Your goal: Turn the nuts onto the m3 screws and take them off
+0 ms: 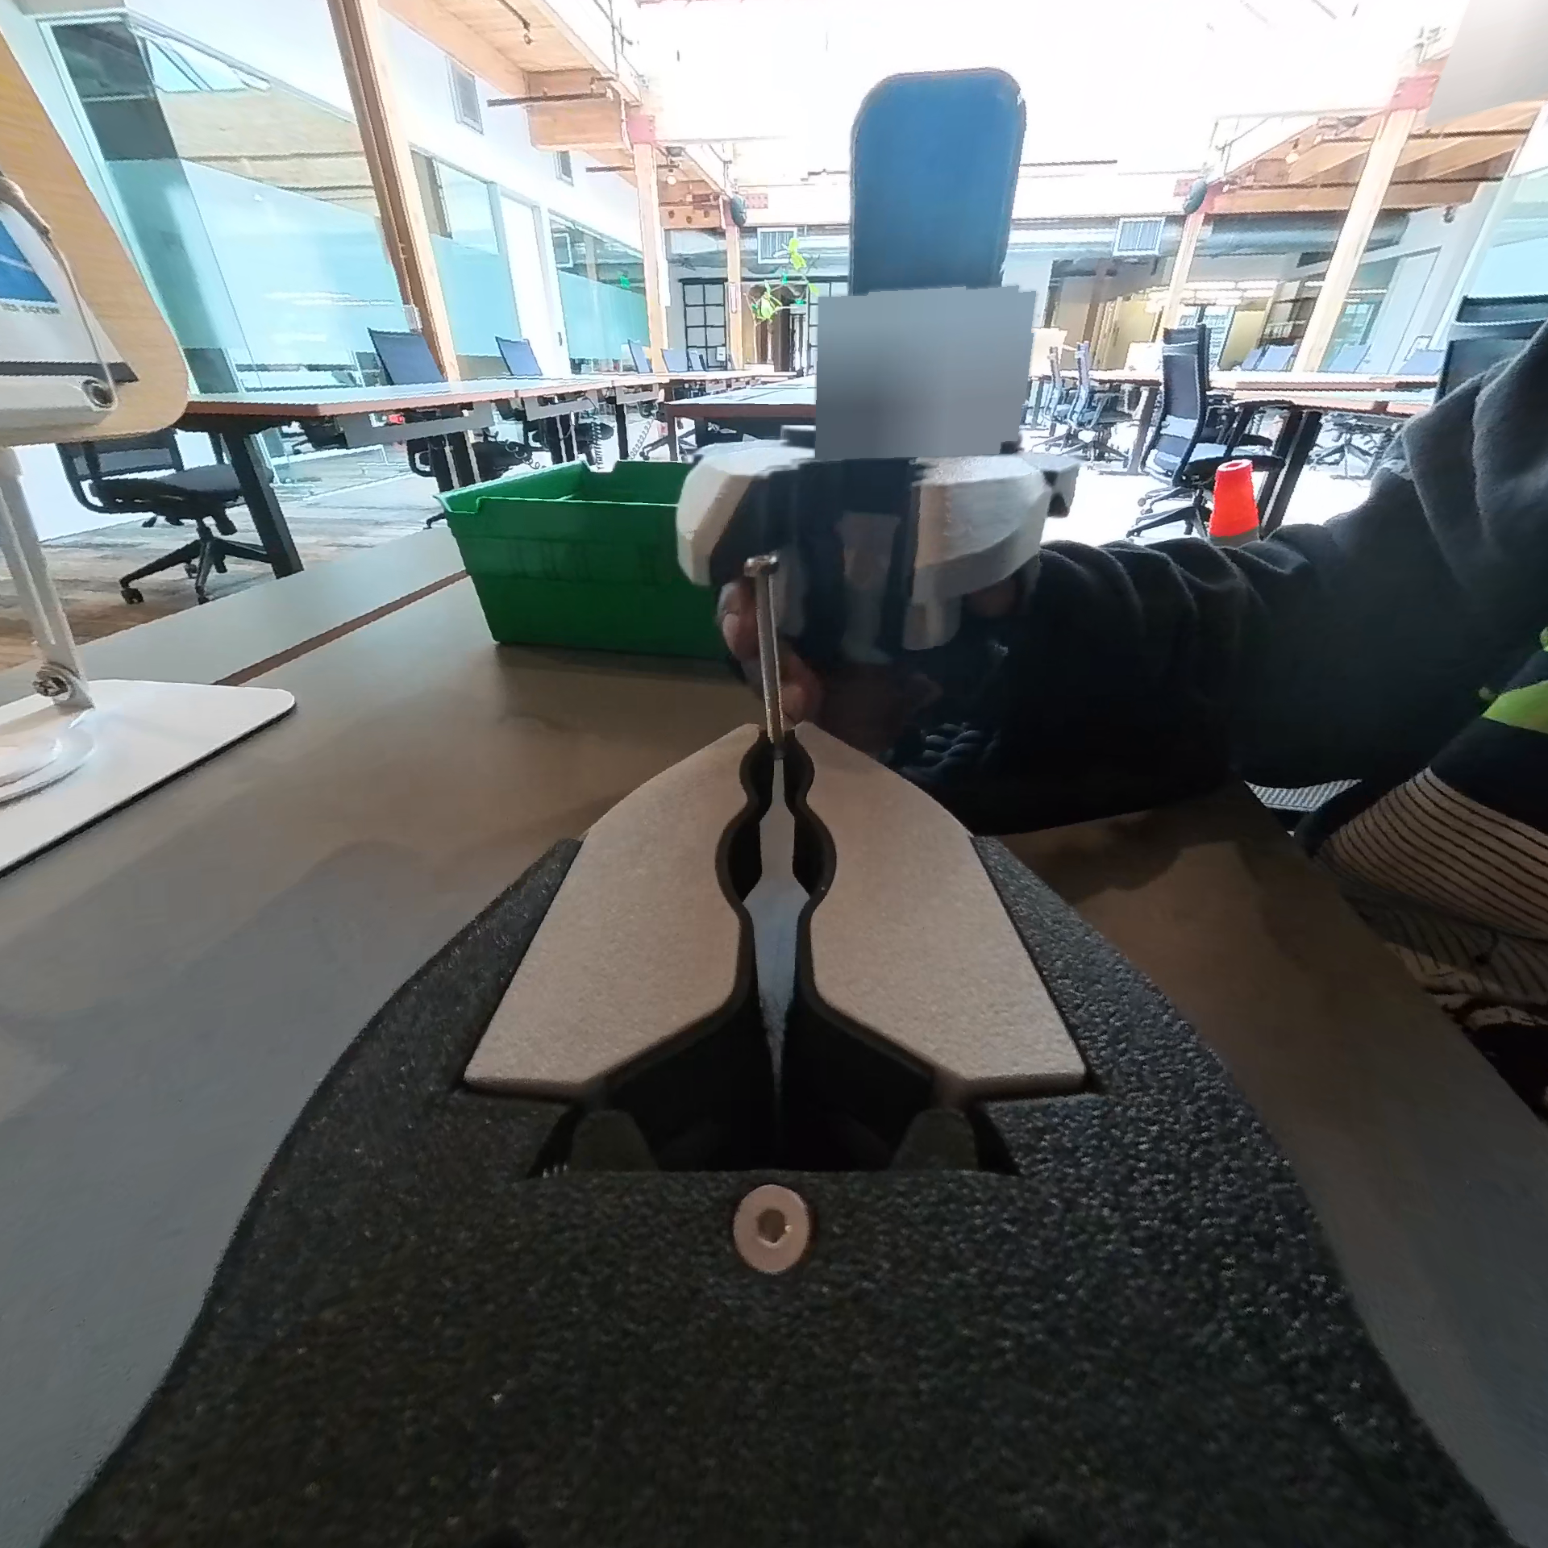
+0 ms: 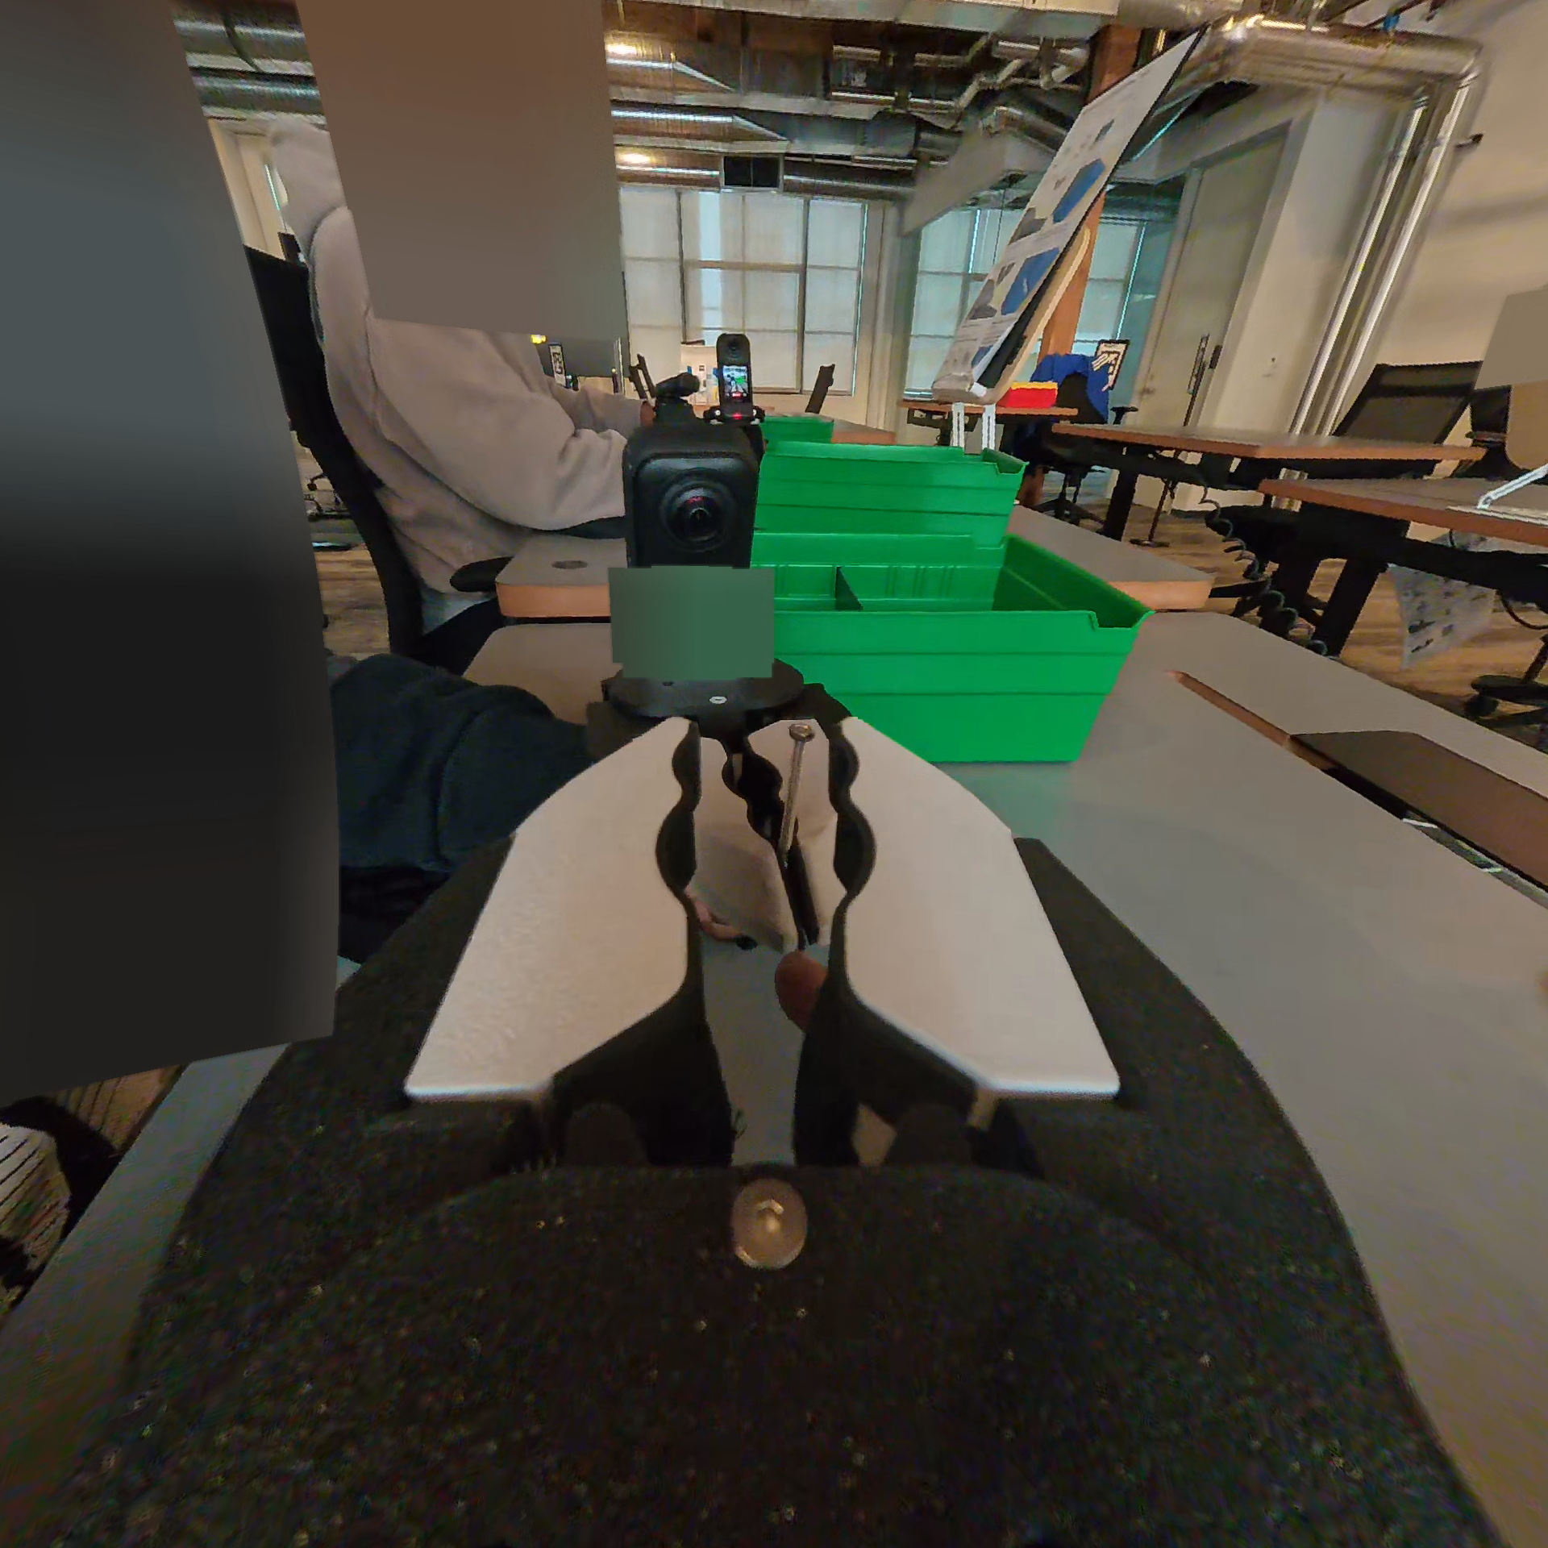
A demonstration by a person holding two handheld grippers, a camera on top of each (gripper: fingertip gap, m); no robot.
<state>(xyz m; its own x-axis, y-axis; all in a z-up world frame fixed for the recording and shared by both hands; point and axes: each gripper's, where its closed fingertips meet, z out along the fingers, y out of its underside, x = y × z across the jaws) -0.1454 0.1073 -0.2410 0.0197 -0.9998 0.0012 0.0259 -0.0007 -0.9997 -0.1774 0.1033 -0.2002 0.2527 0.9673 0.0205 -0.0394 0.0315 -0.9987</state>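
Currently the left gripper point(image 1: 779, 745) is pinching a thin, stiff, slippery screw point(image 1: 769, 645) at its tip, while the right gripper point(image 2: 762, 754) is standing parted around the shank.

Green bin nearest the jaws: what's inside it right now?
The right wrist view shows the green bin with a dark divider and bare green inner walls. Its floor is hidden behind the front wall, so any nuts or screws there cannot be seen.

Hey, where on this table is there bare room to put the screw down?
Bare table lies between the green bin and the white stand base. More lies right of the bin in the right wrist view. Crowded: the middle, where both grippers and the screw meet.
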